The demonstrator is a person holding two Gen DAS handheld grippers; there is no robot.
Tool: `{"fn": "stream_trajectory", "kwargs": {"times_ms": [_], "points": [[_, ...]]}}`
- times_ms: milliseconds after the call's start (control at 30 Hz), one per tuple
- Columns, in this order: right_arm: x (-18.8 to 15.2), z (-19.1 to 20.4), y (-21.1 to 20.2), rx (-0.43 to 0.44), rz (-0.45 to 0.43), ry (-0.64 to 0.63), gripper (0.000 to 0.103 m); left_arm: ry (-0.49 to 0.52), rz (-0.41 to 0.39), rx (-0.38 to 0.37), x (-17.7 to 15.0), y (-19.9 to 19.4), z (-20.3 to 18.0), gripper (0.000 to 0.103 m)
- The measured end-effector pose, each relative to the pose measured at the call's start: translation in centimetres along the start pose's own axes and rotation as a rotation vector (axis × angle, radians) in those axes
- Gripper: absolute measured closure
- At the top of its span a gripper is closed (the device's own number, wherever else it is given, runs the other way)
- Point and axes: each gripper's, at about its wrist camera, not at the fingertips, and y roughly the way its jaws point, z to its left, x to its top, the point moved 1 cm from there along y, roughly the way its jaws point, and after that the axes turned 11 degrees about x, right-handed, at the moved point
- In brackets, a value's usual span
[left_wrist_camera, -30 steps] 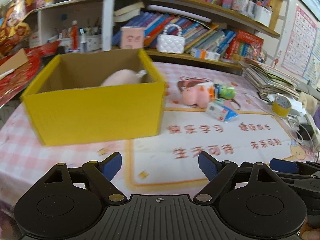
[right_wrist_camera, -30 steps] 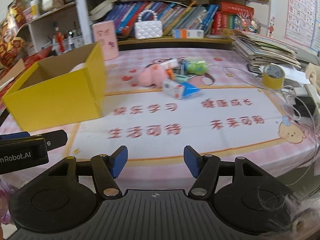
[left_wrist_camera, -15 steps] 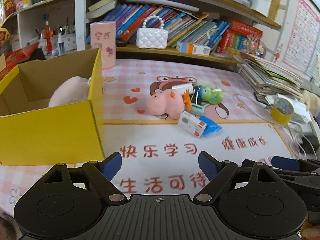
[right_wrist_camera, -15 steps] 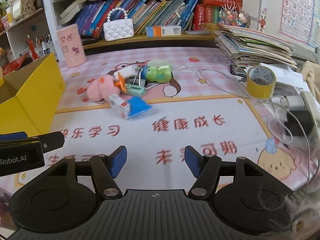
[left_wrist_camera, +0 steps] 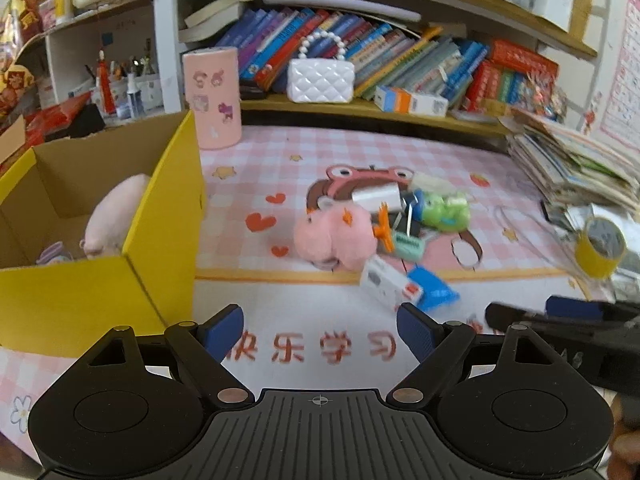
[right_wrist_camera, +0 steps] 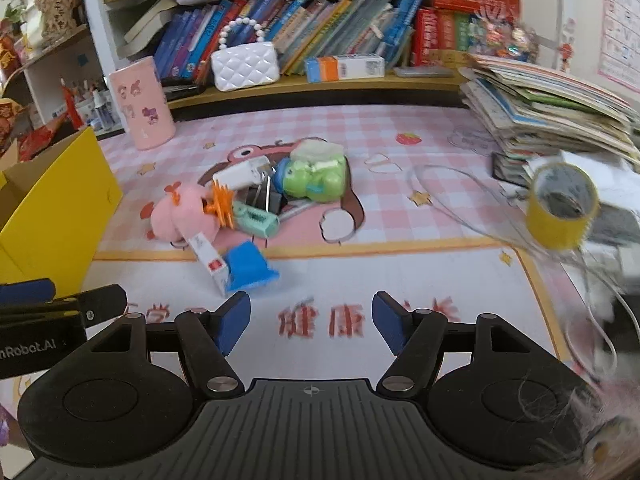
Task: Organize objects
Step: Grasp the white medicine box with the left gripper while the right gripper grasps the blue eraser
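Note:
A heap of small objects lies mid-table: a pink plush (left_wrist_camera: 334, 236) (right_wrist_camera: 182, 214), a green toy (left_wrist_camera: 444, 210) (right_wrist_camera: 314, 178), a white carton with a red mark (left_wrist_camera: 386, 282) (right_wrist_camera: 208, 260), a blue packet (left_wrist_camera: 434, 290) (right_wrist_camera: 248, 268) and a mint comb (right_wrist_camera: 258, 220). The yellow box (left_wrist_camera: 100, 296) (right_wrist_camera: 52, 208) at the left holds a pale pink plush (left_wrist_camera: 116, 214). My left gripper (left_wrist_camera: 320, 330) is open and empty, short of the heap. My right gripper (right_wrist_camera: 311, 322) is empty too, its jaws opening, just behind the blue packet.
A pink cylinder (left_wrist_camera: 212, 98) and a white quilted purse (left_wrist_camera: 320, 80) stand at the back below shelves of books. A stack of magazines (right_wrist_camera: 548, 108), a yellow tape roll (right_wrist_camera: 562, 210) and loose cables (right_wrist_camera: 460, 204) crowd the right side.
Both grippers swung to the right, away from the yellow box, toward the heap of small objects. The right gripper's jaws spread a little wider.

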Motion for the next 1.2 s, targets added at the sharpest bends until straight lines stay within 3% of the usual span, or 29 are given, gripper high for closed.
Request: {"fn": "stream_trajectory", "kwargs": {"times_ms": [233, 433, 533, 600, 667, 1033, 1200], "points": [[1.0, 0.9, 3.6, 0.085, 0.032, -0.138, 0.041, -0.036, -0.015, 0.035, 2.3, 1.2, -0.2, 0.017], [1.8, 1.5, 6.5, 0.15, 0.069, -0.172, 0.042, -0.043, -0.01, 0.055, 2.6, 1.3, 0.0, 0.017], [1.8, 1.8, 7.8, 0.195, 0.116, -0.179, 0.049, -0.043, 0.007, 0.053, 2.5, 1.5, 0.0, 0.017], [1.7, 1.6, 8.5, 0.22, 0.147, -0.155, 0.06, -0.044, 0.015, 0.052, 2.3, 1.6, -0.1, 0.017], [1.7, 1.5, 8.3, 0.221, 0.135, -0.165, 0.072, -0.042, 0.018, 0.048, 2.3, 1.8, -0.2, 0.017], [2.0, -2.6, 3.7, 0.096, 0.06, -0.129, 0.075, -0.02, 0.067, -0.037, 2.8, 5.4, -4.6, 0.018], [2.2, -3.6, 2.5, 0.093, 0.057, -0.082, 0.075, -0.056, 0.156, -0.033, 2.8, 8.7, -6.4, 0.038]]}}
